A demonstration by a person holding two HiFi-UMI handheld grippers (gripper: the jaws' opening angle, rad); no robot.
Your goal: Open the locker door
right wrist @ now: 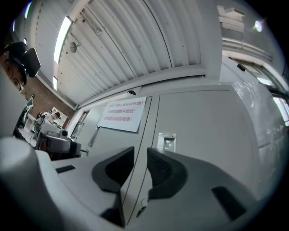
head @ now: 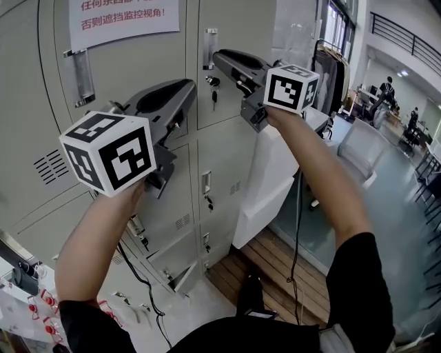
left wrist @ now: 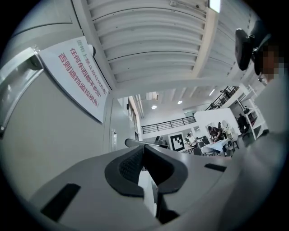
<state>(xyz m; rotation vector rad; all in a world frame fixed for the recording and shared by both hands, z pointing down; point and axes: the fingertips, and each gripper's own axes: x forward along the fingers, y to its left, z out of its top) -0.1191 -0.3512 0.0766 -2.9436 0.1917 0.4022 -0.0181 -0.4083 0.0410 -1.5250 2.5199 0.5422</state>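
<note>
Grey lockers [head: 231, 162] line the wall; the locker door [head: 241, 27] right of the notice [head: 124, 17] sits flush. Right gripper [head: 218, 59] faces it, jaws apart, empty; left gripper [head: 185, 91], below the notice, is closed on nothing.

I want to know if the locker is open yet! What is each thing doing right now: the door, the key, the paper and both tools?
Left tool: shut, empty.
Right tool: open, gripping nothing.
Locker door: closed.
Key: hanging on that door.
Notice: stuck up flat.
</note>
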